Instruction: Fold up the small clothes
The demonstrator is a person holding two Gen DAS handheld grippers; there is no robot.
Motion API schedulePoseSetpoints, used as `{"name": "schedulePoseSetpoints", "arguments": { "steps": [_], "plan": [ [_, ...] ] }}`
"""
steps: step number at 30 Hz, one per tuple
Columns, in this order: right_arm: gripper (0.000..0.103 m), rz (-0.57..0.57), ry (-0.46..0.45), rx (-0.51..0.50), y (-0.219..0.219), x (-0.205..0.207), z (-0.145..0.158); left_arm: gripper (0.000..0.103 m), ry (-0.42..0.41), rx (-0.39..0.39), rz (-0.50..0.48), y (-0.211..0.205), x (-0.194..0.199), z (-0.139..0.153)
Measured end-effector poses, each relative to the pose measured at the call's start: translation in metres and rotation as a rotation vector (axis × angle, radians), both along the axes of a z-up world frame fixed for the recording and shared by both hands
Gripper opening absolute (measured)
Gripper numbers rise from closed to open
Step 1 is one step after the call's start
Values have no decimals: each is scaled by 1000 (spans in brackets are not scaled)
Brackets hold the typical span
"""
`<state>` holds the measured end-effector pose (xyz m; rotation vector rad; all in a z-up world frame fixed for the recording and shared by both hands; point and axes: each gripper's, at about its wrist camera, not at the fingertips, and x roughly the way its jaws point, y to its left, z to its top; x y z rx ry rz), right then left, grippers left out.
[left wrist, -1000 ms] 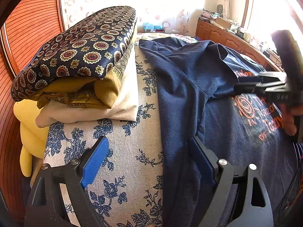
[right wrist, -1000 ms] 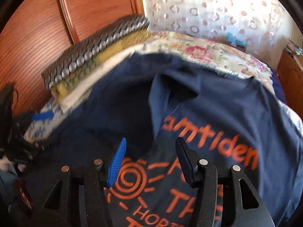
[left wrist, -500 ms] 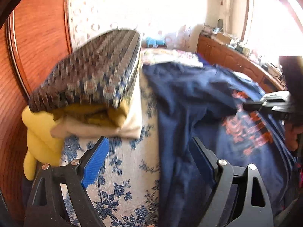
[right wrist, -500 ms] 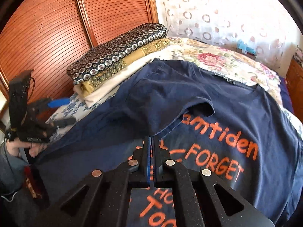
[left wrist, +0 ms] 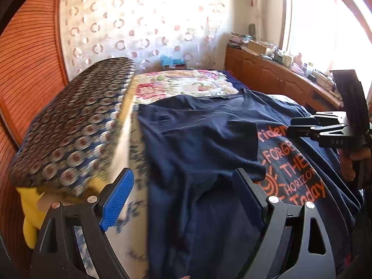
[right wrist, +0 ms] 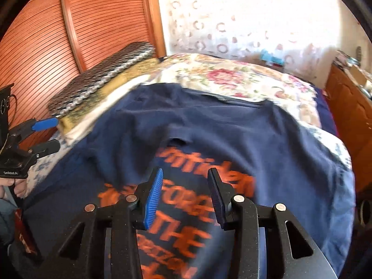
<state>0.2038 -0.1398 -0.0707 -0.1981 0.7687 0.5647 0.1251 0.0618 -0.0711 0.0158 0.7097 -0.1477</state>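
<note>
the left gripper (left wrist: 183, 200) is nearest in its own view, jaws spread wide with nothing between them; one blue pad (left wrist: 117, 200) hangs over the flowered bed cover (left wrist: 130, 237), the other over the near edge of the navy t-shirt (left wrist: 197, 144). the right gripper (right wrist: 186, 196) has just been opening from fully shut and now stands part open, empty, poised above the orange print (right wrist: 176, 200) without touching the cloth.

just beyond both sets of fingers the t-shirt lies spread face up on the bed, its hem toward the grippers and its collar at the far end. one side of the shirt, the left in the left wrist view, is folded inward over the chest, so the flap covers the start of the orange lettering. the fabric is rumpled, with a small dark pucker (right wrist: 180, 140) ahead of the right gripper's fingers.

left of the shirt and a bit farther off sits a stack of folded cloths (left wrist: 76, 125), a circle-patterned one on top, mustard and cream ones under it, touching or nearly touching the shirt's edge. a yellow thing (left wrist: 29, 211) pokes out below the stack, left of the left gripper.

past the collar lies a rose-patterned quilt (right wrist: 223, 76). behind that hangs a ring-patterned curtain (left wrist: 144, 25), a slatted wooden door (right wrist: 39, 44) to the left, a cluttered wooden cabinet (left wrist: 262, 69) to the right.
</note>
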Motion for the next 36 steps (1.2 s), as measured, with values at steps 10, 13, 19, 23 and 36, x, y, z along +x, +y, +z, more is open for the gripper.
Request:
{"name": "schedulePoseSetpoints", "arguments": {
  "steps": [10, 13, 19, 23, 36],
  "plan": [
    [63, -126, -6, -60, -65, 3, -4, 87, 32, 34, -94, -49, 64, -1],
    [63, -157, -8, -47, -82, 1, -3, 87, 41, 48, -143, -70, 82, -1],
    [63, -229, -22, -24, -115, -14, 9, 87, 91, 75, -240, -110, 103, -19],
    [63, -304, -23, 4, -138, -27, 10, 87, 126, 96, -280, -120, 106, -31],
    [63, -486, 113, 23, -189, -58, -8, 89, 172, 104, -300, -127, 109, -43]
  ]
}}
